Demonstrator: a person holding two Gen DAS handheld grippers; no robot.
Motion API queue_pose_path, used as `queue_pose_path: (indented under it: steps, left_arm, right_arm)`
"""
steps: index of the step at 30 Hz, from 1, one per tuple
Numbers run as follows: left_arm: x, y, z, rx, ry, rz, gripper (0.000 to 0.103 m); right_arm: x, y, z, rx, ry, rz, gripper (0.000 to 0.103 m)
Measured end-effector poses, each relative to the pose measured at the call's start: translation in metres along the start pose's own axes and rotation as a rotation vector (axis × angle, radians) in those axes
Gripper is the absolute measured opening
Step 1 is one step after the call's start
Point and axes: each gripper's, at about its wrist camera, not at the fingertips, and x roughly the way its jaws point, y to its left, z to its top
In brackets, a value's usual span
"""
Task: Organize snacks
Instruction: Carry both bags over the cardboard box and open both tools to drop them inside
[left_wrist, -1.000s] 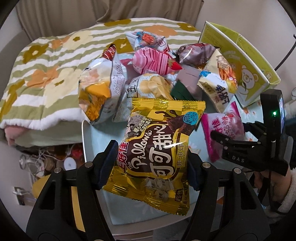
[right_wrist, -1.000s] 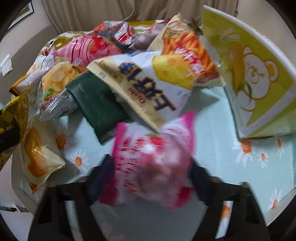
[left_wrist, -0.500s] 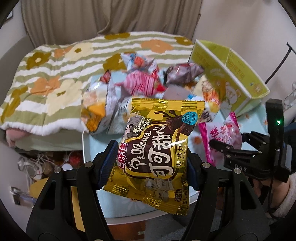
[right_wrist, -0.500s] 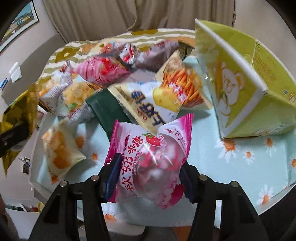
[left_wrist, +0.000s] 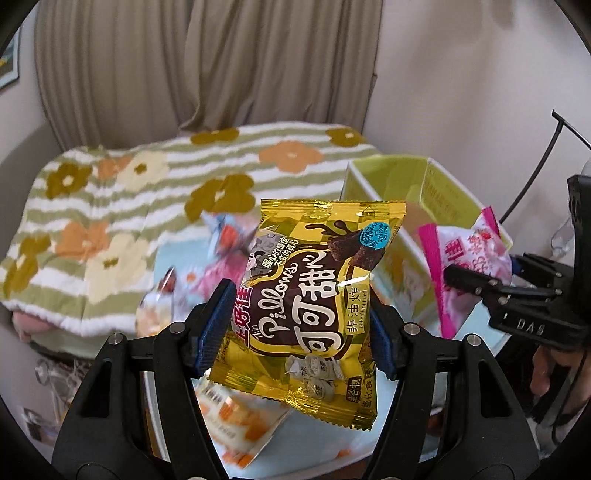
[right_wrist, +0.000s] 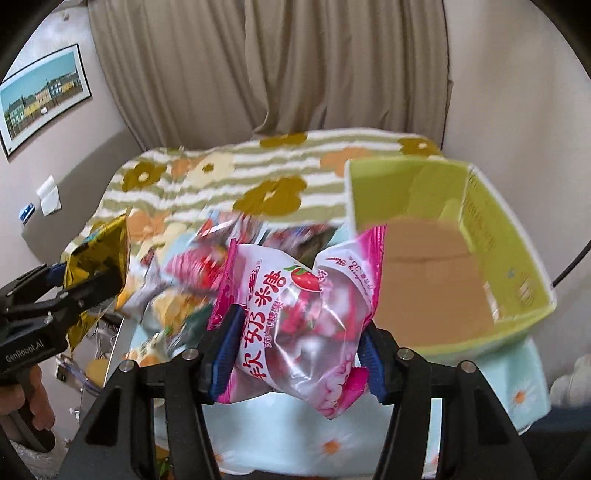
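the flowered bed (left_wrist: 110, 206) fills the upper left of the frame, the open green box (right_wrist: 480, 236) the right, above the pale desk (right_wrist: 280, 435) and its blurred snack heap (right_wrist: 184, 288). the yellow cocoa bag (left_wrist: 314, 280) stands centre, pinched between the left gripper (left_wrist: 295, 332) fingers (left_wrist: 214, 325). the pink candy bag (right_wrist: 299, 321) sits lower centre, squeezed by the right gripper (right_wrist: 295, 358) fingers (right_wrist: 225, 350)

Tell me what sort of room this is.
Most likely a bedroom at home: a bed under a striped floral blanket, beige curtains behind it, a framed picture on the wall, and a small table with a daisy-print cloth.
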Motion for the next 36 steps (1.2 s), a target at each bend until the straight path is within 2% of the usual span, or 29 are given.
queue_pose_path:
  steps: [6, 13, 19, 24, 27, 28, 30, 31, 32, 36]
  left_arm:
    - [0.022, -0.056, 0.037, -0.018, -0.026, -0.002, 0.063]
    - [0.076, -0.134, 0.066, -0.030, 0.005, -0.025, 0.063]
    - [0.131, -0.183, 0.078, -0.036, 0.090, -0.025, 0.063]
    - [0.166, -0.199, 0.073, -0.026, 0.169, -0.035, 0.063]
    - [0.180, -0.211, 0.068, 0.017, 0.210, -0.039, 0.063]
    - [0.184, -0.212, 0.067, 0.029, 0.230, -0.040, 0.065]
    - [0.194, -0.215, 0.065, 0.047, 0.270, -0.025, 0.079]
    - [0.196, -0.216, 0.065, 0.047, 0.274, -0.021, 0.090]
    - [0.195, -0.216, 0.065, 0.042, 0.271, -0.023, 0.095]
    - [0.184, -0.210, 0.064, 0.030, 0.254, -0.018, 0.095]
  right_arm:
    - [-0.007, -0.066, 0.026, -0.027, -0.030, -0.006, 0.054]
    - [-0.004, -0.134, 0.049, -0.023, -0.025, 0.011, 0.054]
    - [0.010, -0.182, 0.059, -0.012, 0.011, 0.011, 0.054]
    - [0.024, -0.205, 0.057, 0.010, 0.058, 0.019, 0.054]
    - [0.026, -0.213, 0.053, 0.027, 0.067, 0.017, 0.054]
    - [0.026, -0.216, 0.053, 0.035, 0.068, 0.015, 0.054]
    - [0.027, -0.218, 0.053, 0.053, 0.071, 0.012, 0.054]
    - [0.027, -0.220, 0.052, 0.058, 0.073, 0.013, 0.054]
    - [0.027, -0.221, 0.052, 0.061, 0.073, 0.013, 0.054]
    - [0.028, -0.222, 0.052, 0.055, 0.075, 0.001, 0.054]
